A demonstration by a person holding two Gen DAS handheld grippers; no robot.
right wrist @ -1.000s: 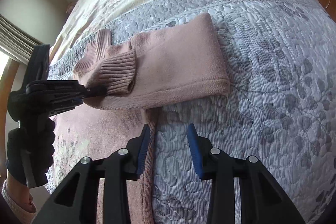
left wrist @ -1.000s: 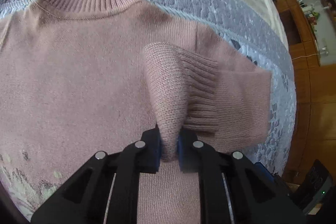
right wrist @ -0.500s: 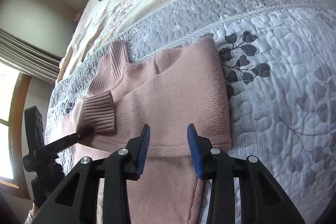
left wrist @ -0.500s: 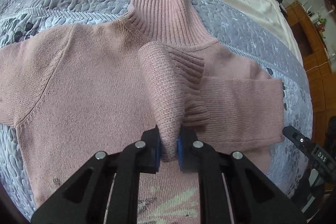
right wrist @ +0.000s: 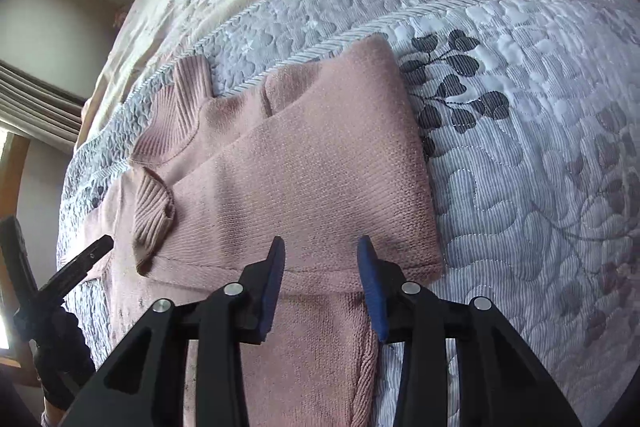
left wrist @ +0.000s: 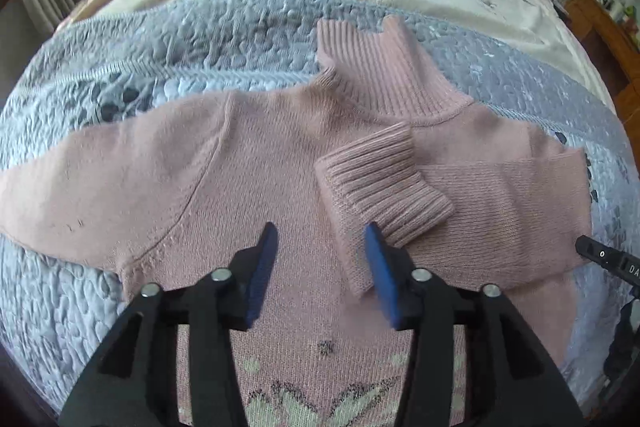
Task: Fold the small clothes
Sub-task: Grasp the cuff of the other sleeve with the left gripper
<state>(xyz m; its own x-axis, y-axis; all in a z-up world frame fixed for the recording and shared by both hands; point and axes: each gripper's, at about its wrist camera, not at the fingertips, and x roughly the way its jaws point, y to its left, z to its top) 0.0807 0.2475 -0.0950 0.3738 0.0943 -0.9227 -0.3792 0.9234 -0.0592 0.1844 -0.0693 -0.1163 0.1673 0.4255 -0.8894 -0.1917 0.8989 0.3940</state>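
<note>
Now one pink sweater [left wrist: 280, 163] lies on one quilt [left wrist: 200, 43]; left gripper [left wrist: 320, 263] and right gripper [right wrist: 320, 279] both released, empty.

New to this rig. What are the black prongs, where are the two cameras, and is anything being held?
There is no robot arm: a person holds a two-finger gripper in each hand, and each gripper carries a fisheye camera looking along its fingers.

The left wrist view shows the left gripper, jaws open, holding nothing. The right wrist view shows the right gripper, also open and empty.

On the bed lies a grey quilt with a pink sweater spread on it. One sleeve is folded across the chest, its ribbed cuff lying loose. The other sleeve lies stretched out.
</note>
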